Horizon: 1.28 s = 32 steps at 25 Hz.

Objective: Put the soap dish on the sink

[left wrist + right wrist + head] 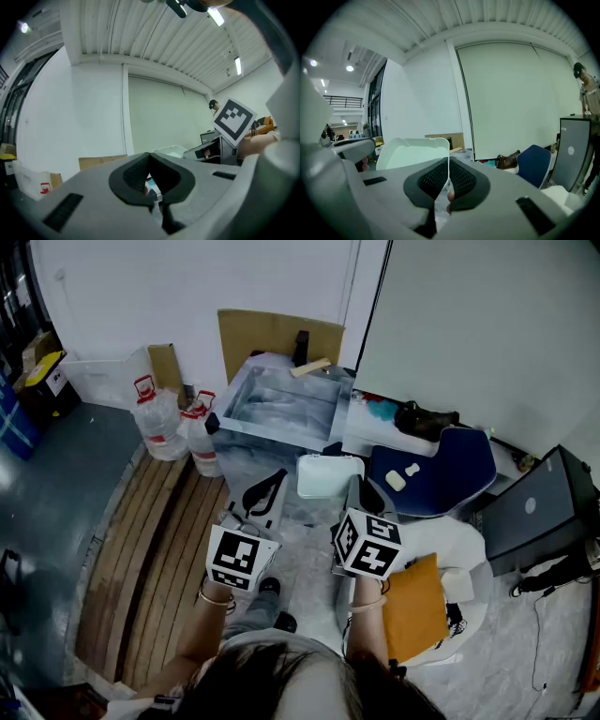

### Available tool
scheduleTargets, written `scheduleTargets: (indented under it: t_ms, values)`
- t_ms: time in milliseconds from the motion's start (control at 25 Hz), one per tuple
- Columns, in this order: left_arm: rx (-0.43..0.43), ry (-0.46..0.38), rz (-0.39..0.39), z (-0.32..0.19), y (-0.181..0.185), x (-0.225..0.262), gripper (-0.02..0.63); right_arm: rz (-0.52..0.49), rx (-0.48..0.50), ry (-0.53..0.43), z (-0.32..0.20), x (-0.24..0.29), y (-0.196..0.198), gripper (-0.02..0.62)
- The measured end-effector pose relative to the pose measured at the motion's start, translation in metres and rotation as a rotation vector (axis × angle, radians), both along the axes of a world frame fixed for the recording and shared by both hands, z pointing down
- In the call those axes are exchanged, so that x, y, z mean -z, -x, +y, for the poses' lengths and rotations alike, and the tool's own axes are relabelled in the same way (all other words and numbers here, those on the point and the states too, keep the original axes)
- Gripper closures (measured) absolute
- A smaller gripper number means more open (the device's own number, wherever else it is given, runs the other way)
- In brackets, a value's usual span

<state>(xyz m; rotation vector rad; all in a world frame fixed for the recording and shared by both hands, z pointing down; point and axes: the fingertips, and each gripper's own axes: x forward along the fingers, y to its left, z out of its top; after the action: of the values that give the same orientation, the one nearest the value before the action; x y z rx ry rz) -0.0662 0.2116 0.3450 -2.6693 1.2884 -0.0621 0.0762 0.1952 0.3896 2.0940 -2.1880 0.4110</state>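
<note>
The right gripper (359,491) pinches one thin side of the white soap dish (326,476). In the right gripper view its two pads squeeze that side wall, and the soap dish sticks out in front, toward 11 o'clock. Holding it by the edge keeps the open side up and leaves the bottom free to land.

The soap dish hangs in the air and seems to touch nothing else. The sink (281,407) is the shiny metal box at 12 o'clock, just past it. I think the soap dish only needs to go forward and down.

The left gripper (274,482) sits at 9 o'clock beside the soap dish. Its jaws are pressed together with nothing in them. It looks like it is just waiting, out of the way.
</note>
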Motion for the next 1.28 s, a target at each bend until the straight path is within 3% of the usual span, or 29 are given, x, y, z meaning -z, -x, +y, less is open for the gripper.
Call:
scheduleTargets:
  t_ms: [280, 880, 1280]
  values:
    - [-0.010, 0.012, 0.011, -0.039, -0.006, -0.002, 0.604, -0.006, -0.006, -0.019, -0.039, 0.004, -0.005, 0.568]
    - [-0.021, 0.056, 0.032, -0.119, 0.026, -0.005, 0.603, 0.005, -0.026, 0.007, -0.114, 0.005, 0.018, 0.568]
    - [-0.061, 0.041, 0.028, -0.170, 0.039, -0.004, 0.603, 0.012, -0.059, 0.001, -0.162, 0.009, 0.031, 0.568]
